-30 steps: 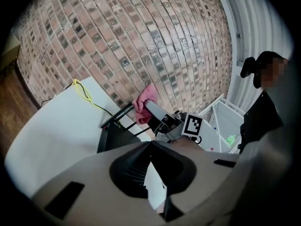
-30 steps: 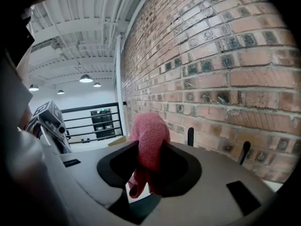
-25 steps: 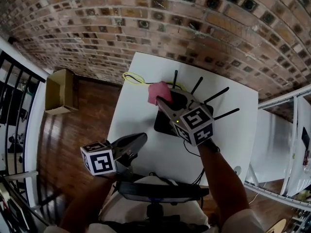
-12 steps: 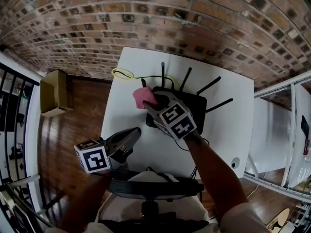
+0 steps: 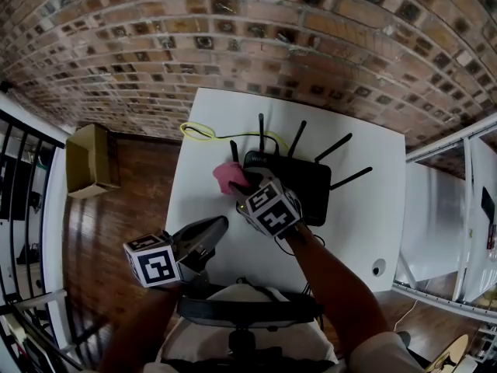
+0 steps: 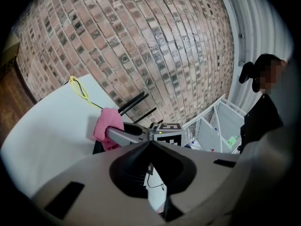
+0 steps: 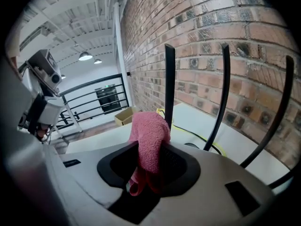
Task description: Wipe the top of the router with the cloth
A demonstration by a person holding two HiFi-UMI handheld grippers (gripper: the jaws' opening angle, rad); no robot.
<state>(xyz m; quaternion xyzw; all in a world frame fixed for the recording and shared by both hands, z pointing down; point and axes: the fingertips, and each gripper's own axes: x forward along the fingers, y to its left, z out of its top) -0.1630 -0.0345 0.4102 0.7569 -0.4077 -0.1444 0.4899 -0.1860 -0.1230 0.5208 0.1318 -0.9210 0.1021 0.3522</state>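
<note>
White and mostly bare, the bench point(image 5: 365, 200) stands on a wooden floor against a brick wall point(image 5: 233, 37), and the person stands at its near edge. Closest in, over the near left corner, the left tool point(image 5: 220, 224) hangs idle: its jaws are together with nothing between them, and it points across the bench toward the work without touching anything. Further in, the right tool point(image 5: 238, 188) is clenched on the pink cloth point(image 5: 226, 176). The right gripper view shows the cloth point(image 7: 150, 142) pinched between the jaws, one fold standing up above them and a tail drooping below. The cloth sits at the left end of the black router point(image 5: 299, 181), which lies toward the far edge of the bench, roughly midway along it. From the head view the wad is at the router's left rim, beside the leftmost antenna point(image 5: 233, 151); whether it already presses on the top cannot be told. Behind the router body the other antennas point(image 5: 261, 130) fan upward, and a yellow cable point(image 5: 198, 133) loops toward the far left corner. Beyond the bench's left edge a cardboard box point(image 5: 89, 162) rests on the floor. The step in hand looks like setting the cloth onto the router to begin wiping. The next move probably calls for light downward pressure and a sweep toward the bench's right edge, keeping the jaws clear of the antennas so they are not knocked.
</note>
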